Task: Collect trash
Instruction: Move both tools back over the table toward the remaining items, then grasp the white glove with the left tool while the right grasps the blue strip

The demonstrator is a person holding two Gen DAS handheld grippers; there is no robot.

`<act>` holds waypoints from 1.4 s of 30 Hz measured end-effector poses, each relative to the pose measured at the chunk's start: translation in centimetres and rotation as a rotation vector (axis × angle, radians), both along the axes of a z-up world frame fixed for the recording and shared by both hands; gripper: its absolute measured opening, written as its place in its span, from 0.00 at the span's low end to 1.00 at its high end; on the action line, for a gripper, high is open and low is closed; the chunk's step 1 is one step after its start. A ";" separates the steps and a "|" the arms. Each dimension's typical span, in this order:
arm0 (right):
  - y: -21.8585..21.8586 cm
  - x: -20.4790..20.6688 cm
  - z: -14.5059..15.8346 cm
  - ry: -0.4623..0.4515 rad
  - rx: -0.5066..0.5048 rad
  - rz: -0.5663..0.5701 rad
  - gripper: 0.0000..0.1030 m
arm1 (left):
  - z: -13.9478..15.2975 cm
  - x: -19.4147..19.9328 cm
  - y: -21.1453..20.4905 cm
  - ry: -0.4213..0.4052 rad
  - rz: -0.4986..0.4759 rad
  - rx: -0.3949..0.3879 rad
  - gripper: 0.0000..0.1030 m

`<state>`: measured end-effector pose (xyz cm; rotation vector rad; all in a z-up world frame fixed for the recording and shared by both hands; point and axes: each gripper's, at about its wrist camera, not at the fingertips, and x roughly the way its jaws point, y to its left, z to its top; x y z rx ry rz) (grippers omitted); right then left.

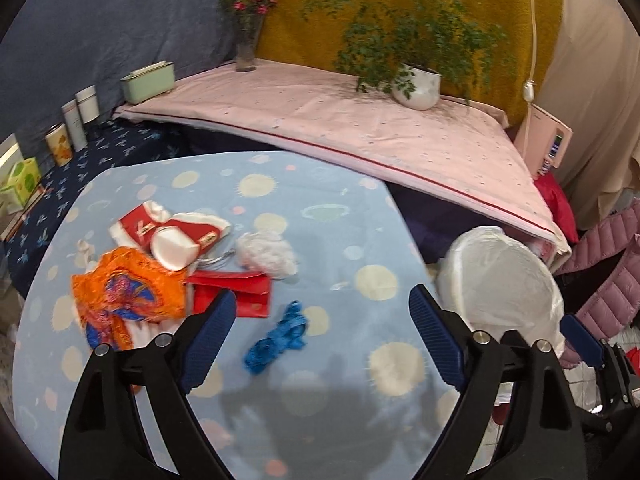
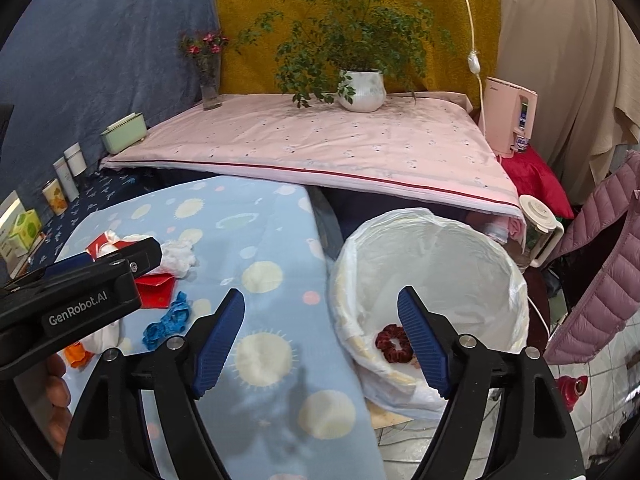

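Note:
Trash lies on the light-blue dotted table: a crumpled blue wrapper, an orange wrapper, a red packet, a white tissue wad and a red-and-white paper cup. My left gripper is open and empty, hovering above the blue wrapper. My right gripper is open and empty, over the edge between the table and the bin. The bin, lined with a white plastic bag, holds a dark red scrunchie. The bin also shows in the left wrist view.
A pink-covered raised surface behind the table carries a potted plant, a flower vase and a green box. Cans and boxes line the left wall. A pink appliance and a mauve jacket stand right.

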<state>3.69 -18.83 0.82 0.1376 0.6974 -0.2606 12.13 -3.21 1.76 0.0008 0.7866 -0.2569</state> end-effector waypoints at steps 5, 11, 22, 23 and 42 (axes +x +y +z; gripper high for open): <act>2.1 0.5 -0.6 0.011 0.010 0.032 0.74 | -1.4 0.5 3.8 0.033 0.071 0.017 0.82; 4.9 1.4 -2.0 0.035 0.019 0.067 0.74 | -3.1 0.8 8.3 0.068 0.146 0.030 0.82; 9.6 4.1 -5.5 0.093 0.045 0.127 0.74 | -7.7 1.8 12.9 0.170 0.193 0.038 0.72; 9.9 4.3 -5.7 0.096 0.043 0.131 0.74 | -8.1 2.0 13.0 0.182 0.187 0.035 0.69; 12.8 8.7 -9.1 0.165 0.079 0.160 0.73 | -8.9 2.4 14.2 0.211 0.120 -0.056 0.10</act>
